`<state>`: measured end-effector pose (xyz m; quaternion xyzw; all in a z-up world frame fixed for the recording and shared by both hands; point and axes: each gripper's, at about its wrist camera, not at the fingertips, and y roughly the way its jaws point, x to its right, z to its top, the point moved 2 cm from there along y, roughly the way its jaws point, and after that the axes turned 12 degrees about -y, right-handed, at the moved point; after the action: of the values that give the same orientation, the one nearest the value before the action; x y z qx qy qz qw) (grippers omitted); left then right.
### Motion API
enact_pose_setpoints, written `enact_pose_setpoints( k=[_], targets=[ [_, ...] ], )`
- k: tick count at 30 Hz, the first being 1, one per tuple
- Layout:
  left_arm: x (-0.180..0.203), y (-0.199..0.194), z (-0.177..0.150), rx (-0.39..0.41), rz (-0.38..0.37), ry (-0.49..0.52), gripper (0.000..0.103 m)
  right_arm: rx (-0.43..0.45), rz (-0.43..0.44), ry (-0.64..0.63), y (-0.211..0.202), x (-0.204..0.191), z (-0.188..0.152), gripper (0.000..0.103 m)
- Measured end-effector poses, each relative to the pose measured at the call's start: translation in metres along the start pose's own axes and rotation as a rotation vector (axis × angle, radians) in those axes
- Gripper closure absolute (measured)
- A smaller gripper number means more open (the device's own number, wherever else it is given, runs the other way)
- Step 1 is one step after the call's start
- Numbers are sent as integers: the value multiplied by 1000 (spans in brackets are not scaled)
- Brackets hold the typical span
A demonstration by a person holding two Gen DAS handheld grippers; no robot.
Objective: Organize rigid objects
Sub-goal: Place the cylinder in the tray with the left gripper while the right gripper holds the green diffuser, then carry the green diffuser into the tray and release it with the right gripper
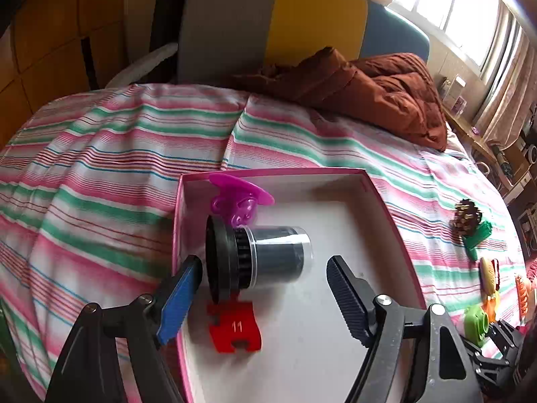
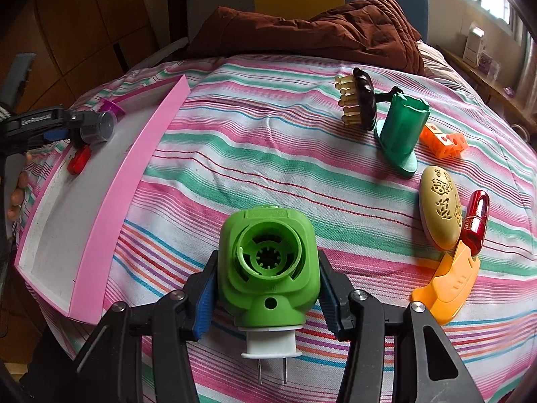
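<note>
On the striped bed, the pink box (image 1: pixel 386 201) collects sorted items: a black canister (image 1: pixel 258 258) lies on its side inside, between the spread, released jaws of the left gripper (image 1: pixel 265 288), beside a red piece (image 1: pixel 235 327). Right gripper (image 2: pixel 265 288) clamps the green plug-in device (image 2: pixel 268 265), presumably next for boxing

We note a bedsheet (image 2: pixel 268 134) striped pink, green and white with thin red and blue lines. The box (image 2: pixel 110 208) is pink outside, white inside. Inside it: a magenta piece (image 1: pixel 240 201), a black-and-clear cylinder (image 1: pixel 265 258), a red tile (image 1: pixel 235 327). The plug (image 2: pixel 268 268) is bright green on a white base. Quilt (image 2: pixel 319 27): brown.
</note>
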<state>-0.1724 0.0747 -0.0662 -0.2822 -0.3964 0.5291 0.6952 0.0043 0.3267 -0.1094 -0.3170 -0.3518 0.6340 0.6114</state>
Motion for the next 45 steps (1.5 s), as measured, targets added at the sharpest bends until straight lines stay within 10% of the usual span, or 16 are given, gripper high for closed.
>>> enact_pose_setpoints(
  k=[13,45],
  targets=[
    [-4,-87,-54,145,67,33,25,-3,-22,-2,1,-5,2,50],
    [-49,-117,-98,111,92,-56,25,-47,-63,91,-2,-8,12,51]
  ],
)
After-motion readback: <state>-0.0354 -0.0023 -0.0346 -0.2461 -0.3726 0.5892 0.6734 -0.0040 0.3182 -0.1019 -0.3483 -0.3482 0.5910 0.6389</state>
